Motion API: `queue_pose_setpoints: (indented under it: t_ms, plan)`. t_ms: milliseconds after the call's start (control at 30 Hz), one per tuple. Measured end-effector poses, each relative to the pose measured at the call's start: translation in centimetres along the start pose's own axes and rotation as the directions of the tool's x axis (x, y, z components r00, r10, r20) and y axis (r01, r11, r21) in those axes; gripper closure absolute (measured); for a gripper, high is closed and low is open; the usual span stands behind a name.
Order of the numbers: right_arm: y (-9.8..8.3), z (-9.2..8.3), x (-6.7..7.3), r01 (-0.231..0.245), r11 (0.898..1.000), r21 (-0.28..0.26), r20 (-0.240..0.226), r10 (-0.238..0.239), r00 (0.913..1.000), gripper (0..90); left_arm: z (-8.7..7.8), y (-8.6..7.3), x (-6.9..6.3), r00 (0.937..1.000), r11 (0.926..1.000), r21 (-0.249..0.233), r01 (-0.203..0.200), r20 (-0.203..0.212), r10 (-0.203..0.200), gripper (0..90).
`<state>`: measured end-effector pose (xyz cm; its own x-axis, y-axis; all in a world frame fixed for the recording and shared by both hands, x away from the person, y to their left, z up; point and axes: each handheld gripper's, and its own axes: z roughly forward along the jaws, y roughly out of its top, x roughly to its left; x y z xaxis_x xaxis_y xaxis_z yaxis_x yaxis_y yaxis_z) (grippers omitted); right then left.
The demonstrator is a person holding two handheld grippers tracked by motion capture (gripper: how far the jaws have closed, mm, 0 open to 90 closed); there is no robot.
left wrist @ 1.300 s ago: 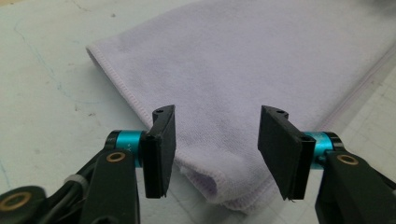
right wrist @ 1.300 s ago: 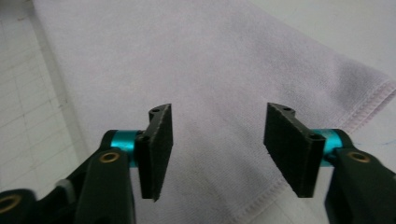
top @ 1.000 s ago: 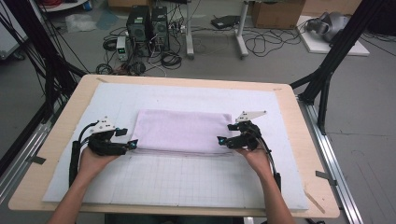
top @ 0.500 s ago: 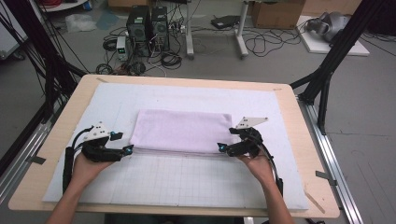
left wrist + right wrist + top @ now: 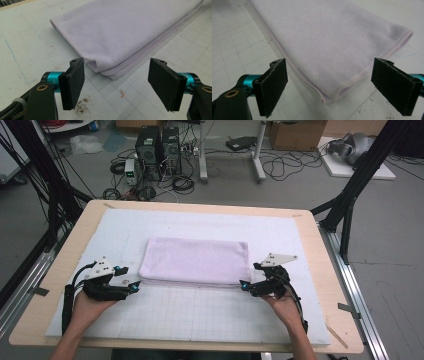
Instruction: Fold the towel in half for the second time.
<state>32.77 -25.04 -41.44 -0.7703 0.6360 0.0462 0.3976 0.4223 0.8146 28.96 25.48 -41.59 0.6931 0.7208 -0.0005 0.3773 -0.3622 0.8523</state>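
On the table I see a white mat (image 5: 200, 320) with a printed grid (no readable writing on it). The folded lilac towel (image 5: 196, 261) lies flat in its middle. My left gripper (image 5: 131, 279) has its jaws spread, just off the towel's near-left corner. My right gripper (image 5: 248, 276) has just been opening, nothing pinched, at the near-right corner.

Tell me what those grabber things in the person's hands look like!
Each hand-held gripper is black, with two flat black pads on shiny teal stubs. The left hand-held gripper and the right hand-held gripper each carry a grey three-cornered plate on top and trail a black cable. No sleeves show.
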Motion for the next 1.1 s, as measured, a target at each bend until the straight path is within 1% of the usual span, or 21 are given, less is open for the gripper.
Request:
queue_pose_setpoints:
  t_ms: [33, 100, 233, 367, 400, 633, 867, 1100]
  plan:
    - [-0.1, -0.1, 0.1, -0.003, 1.000, 0.003, -0.001, 0.003, 1.0000, 13.0, -0.2, -0.1, -0.1, 1.0000, 1.0000, 0.004, -0.007, 0.000, 0.007, 29.9]
    - [-0.4, -0.4, 0.2, -0.008, 1.000, 0.002, -0.003, 0.008, 1.0000, 12.9, -0.4, -0.3, -0.3, 1.0000, 1.0000, 0.000, 0.002, -0.002, -0.002, 29.7]
    - [-0.9, -1.0, 0.4, -0.009, 1.000, -0.004, 0.005, 0.009, 0.9999, 12.4, -0.9, -0.6, -0.4, 0.9999, 1.0000, -0.002, 0.008, -0.008, -0.008, 29.4]
    - [-1.3, -1.5, 0.5, -0.028, 1.000, -0.014, 0.005, 0.028, 0.9996, 12.1, -1.3, -0.9, -0.4, 0.9998, 0.9999, -0.003, 0.015, -0.015, -0.015, 29.3]
    - [-1.5, -1.7, 0.4, -0.022, 1.000, -0.019, 0.011, 0.022, 0.9997, 12.1, -1.4, -1.0, -0.4, 0.9997, 0.9999, -0.005, 0.015, -0.017, -0.015, 29.2]
    - [-2.2, -2.7, 0.7, -0.041, 0.999, -0.023, 0.018, 0.041, 0.9990, 11.9, -1.8, -1.2, -0.6, 0.9997, 0.9999, -0.007, 0.013, -0.019, -0.013, 29.2]
    - [-3.1, -3.7, 1.0, -0.039, 0.999, -0.030, 0.024, 0.040, 0.9989, 11.9, -2.0, -1.4, -0.9, 0.9998, 1.0000, -0.005, 0.008, -0.017, -0.008, 29.1]
    - [-3.4, -4.0, 1.1, -0.039, 0.999, -0.028, 0.021, 0.039, 0.9990, 11.9, -2.1, -1.4, -0.8, 0.9998, 0.9998, -0.014, 0.014, -0.013, -0.014, 29.2]
